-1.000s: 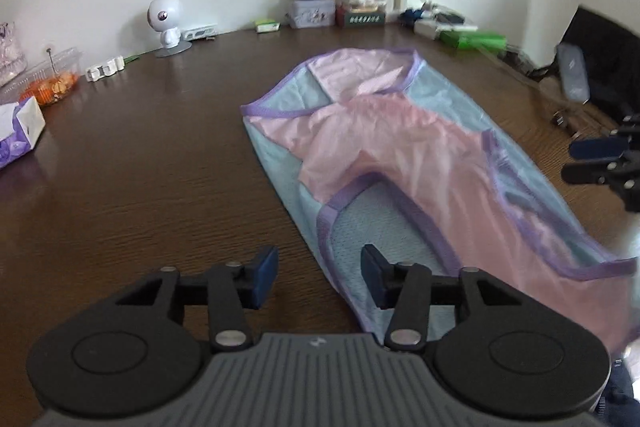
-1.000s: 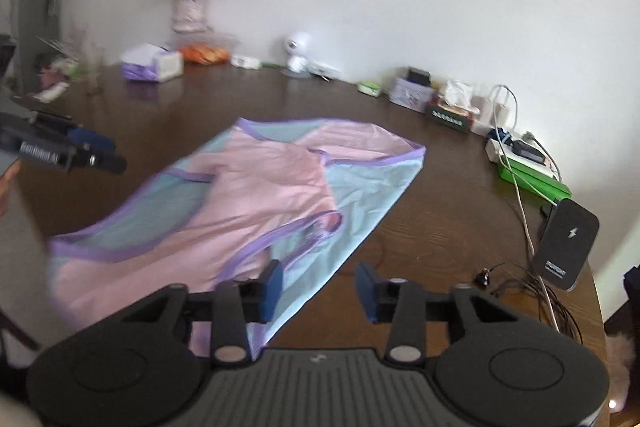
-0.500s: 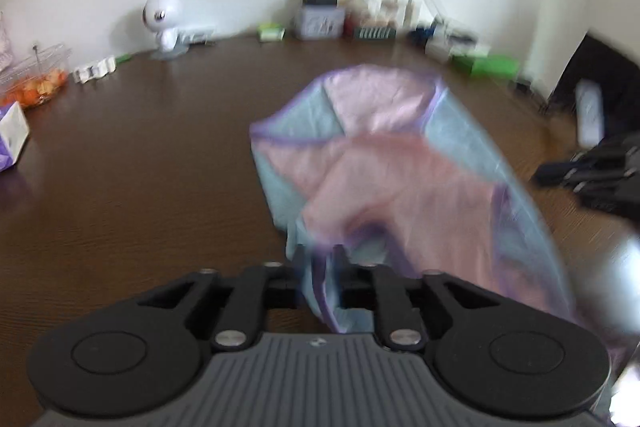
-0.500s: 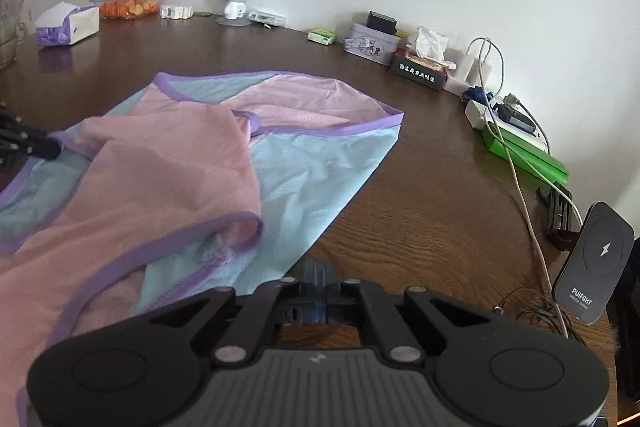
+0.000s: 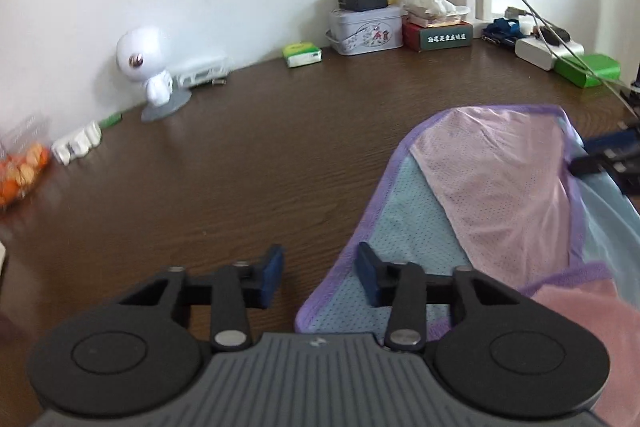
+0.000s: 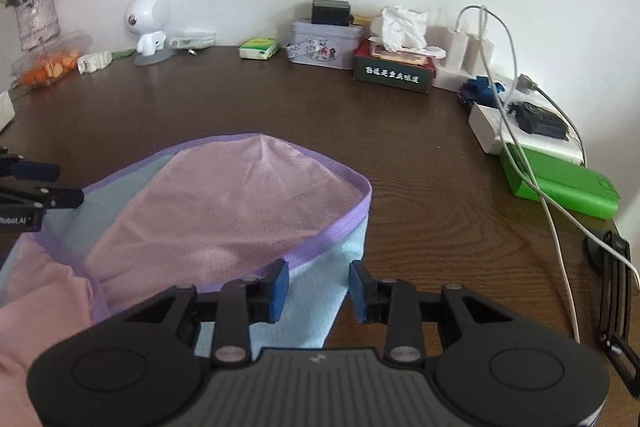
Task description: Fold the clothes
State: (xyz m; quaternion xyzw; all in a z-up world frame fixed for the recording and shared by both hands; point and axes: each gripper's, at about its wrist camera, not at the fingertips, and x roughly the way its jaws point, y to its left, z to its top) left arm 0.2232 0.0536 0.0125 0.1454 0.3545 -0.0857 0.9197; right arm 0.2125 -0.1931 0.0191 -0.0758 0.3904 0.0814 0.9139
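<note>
A pink and light-blue mesh garment with purple trim (image 5: 492,203) lies folded over on the dark wooden table (image 5: 280,155); it also shows in the right wrist view (image 6: 224,211). My left gripper (image 5: 320,281) is open at the garment's left front corner, its right finger over the blue cloth. My right gripper (image 6: 318,287) is open over the garment's blue right front corner. The right gripper's tips show at the right edge of the left wrist view (image 5: 600,155). The left gripper shows at the left edge of the right wrist view (image 6: 36,183).
Along the wall stand a white toy robot (image 5: 148,71), a metal tin (image 6: 326,45), a tissue box (image 6: 394,67), chargers with cables (image 6: 520,115) and a green box (image 6: 560,183). A tub of orange snacks (image 6: 48,65) and a flower vase (image 6: 36,19) are at the far left.
Both grippers shut on the garment's near edge, carried it forward over the far part, and have now opened and let go. The garment lies folded shorter.
</note>
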